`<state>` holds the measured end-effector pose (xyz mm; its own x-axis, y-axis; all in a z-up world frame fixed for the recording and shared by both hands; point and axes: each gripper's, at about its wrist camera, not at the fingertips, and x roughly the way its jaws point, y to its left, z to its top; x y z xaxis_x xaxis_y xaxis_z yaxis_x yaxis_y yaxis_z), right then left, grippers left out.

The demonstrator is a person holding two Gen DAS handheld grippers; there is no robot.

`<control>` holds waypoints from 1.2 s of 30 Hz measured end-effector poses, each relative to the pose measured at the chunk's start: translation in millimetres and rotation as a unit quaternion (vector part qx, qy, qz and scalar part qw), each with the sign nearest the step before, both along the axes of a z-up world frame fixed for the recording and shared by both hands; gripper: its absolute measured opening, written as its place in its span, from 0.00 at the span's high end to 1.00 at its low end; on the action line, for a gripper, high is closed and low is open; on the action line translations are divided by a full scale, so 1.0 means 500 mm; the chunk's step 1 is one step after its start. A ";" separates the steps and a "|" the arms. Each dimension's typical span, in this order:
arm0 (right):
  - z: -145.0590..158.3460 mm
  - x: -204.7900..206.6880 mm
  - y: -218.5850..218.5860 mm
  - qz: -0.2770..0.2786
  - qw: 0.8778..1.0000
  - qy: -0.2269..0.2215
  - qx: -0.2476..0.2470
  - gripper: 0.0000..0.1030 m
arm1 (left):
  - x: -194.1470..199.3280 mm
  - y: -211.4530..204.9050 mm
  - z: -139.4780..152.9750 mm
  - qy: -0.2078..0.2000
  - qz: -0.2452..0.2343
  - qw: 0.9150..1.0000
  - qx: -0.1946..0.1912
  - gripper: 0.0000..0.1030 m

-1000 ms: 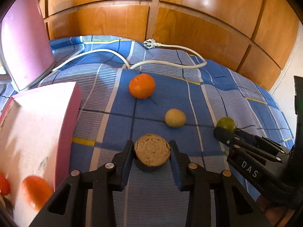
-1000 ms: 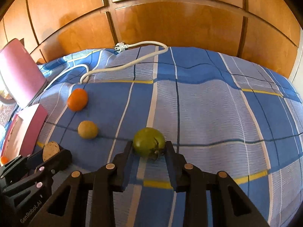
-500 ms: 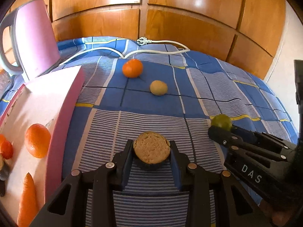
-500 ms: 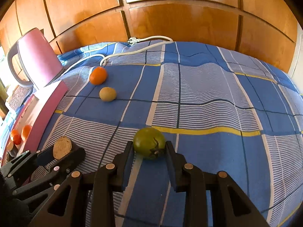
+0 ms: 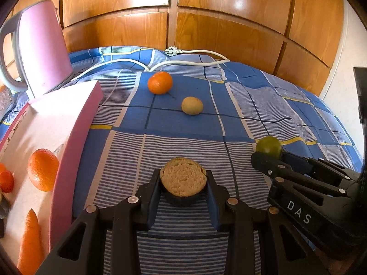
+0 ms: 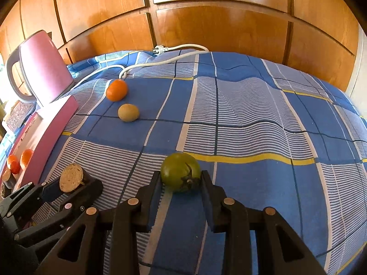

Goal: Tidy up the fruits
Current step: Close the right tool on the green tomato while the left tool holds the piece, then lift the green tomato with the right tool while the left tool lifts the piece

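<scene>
My left gripper [image 5: 183, 181] is shut on a round tan-topped piece with a dark skin [image 5: 182, 180], held above the blue checked cloth. My right gripper [image 6: 180, 178] is shut on a green tomato [image 6: 180, 175]. In the left wrist view the right gripper [image 5: 267, 158] and its tomato [image 5: 268, 146] appear at the right; in the right wrist view the left gripper [image 6: 73, 183] and the tan piece [image 6: 71, 180] appear at lower left. An orange [image 5: 159, 83] and a yellowish potato-like fruit [image 5: 192, 105] lie on the cloth farther off. A pink box [image 5: 75, 135] at the left holds an orange [image 5: 42, 169] and a carrot [image 5: 29, 245].
A pink kettle [image 5: 43, 45] stands behind the box at the far left. A white power cord with plug [image 5: 183, 51] runs along the far edge of the cloth [image 6: 252, 123]. Wooden panelling [image 5: 206, 11] rises behind. Small red fruit [image 6: 13, 163] also sits in the box.
Both grippers drew back toward the near side with their loads during the first half second; the orange and potato-like fruit now look farther away and more of the box's inside shows. Then both kept still.
</scene>
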<state>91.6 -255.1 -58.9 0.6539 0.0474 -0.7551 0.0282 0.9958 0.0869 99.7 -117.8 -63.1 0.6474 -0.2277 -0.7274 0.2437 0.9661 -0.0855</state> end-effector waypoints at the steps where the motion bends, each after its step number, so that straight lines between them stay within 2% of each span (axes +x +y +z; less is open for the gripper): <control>1: 0.000 0.000 0.001 0.000 1.000 0.000 -0.002 0.67 | -0.001 -0.002 0.000 -0.002 0.000 1.000 0.003 0.65; 10: -0.001 -0.002 0.003 0.001 1.000 -0.003 -0.006 0.67 | -0.001 0.003 -0.002 0.000 0.000 1.000 -0.011 0.65; 36: 0.005 -0.008 0.013 -0.001 0.999 -0.004 -0.032 0.67 | -0.030 0.004 0.002 -0.007 -0.010 1.000 0.007 0.66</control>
